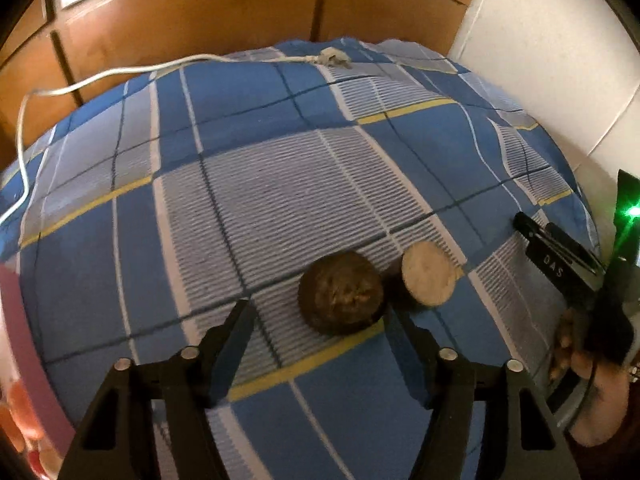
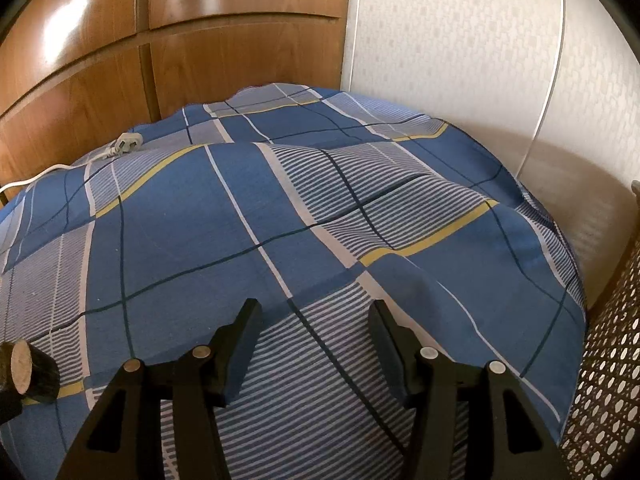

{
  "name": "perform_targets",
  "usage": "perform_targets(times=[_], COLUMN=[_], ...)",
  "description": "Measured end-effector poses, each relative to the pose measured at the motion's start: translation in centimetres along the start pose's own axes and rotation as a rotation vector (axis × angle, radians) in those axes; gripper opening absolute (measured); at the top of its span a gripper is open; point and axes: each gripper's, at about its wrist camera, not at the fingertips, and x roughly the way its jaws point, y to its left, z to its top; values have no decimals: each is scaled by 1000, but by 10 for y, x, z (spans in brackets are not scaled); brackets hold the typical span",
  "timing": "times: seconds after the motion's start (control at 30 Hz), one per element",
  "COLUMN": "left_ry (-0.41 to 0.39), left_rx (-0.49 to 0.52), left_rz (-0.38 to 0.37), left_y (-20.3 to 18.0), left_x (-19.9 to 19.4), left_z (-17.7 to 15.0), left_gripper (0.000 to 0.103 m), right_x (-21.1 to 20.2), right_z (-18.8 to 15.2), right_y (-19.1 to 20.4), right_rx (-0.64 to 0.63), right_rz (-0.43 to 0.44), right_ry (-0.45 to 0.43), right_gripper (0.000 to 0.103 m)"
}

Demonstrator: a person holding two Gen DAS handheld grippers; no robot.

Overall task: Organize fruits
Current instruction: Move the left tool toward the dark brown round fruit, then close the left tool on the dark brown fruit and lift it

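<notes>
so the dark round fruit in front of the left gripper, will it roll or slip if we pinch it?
The dark round fruit looks rounded, so a nudge would probably roll it across the soft checked bedsheet. Its skin looks rough and matte, so likely grippy rather than slippery. It sits against the cut half, which may get pushed too.

A bed (image 1: 120, 240) is covered by a blue, grey and white checked sheet (image 2: 180, 240) crossed by yellow lines. Two dark, round fruit halves (image 1: 342, 298), one with its pale cut face (image 1: 428, 276) shown, are seen touching side by side on it. A white cable (image 1: 120, 72) with its plug (image 1: 330, 58) is laid along the far edge.
</notes>
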Motion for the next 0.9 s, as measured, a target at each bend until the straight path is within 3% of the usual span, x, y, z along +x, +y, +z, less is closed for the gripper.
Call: perform_targets(times=[0.2,0.4,0.53,0.9], left_ry=[-29,-30,-42,-102], left_rx=[-25,-60,-61,-231], left_rz=[-16,-45,-23,-28], left_y=[5,10,6,19], left_x=[-1,-1,0,-45], left_z=[0,1,1,-55], left_gripper=[53,58,46,46], right_x=[1,1,1,1], right_z=[0,0,0,0], right_y=[1,0,-1,-1], right_rx=[-4,-4,-3,-4], right_rz=[-4,-3,-2,-2], right_ry=[-3,-3,-4,-5], right_gripper=[56,56,56,56])
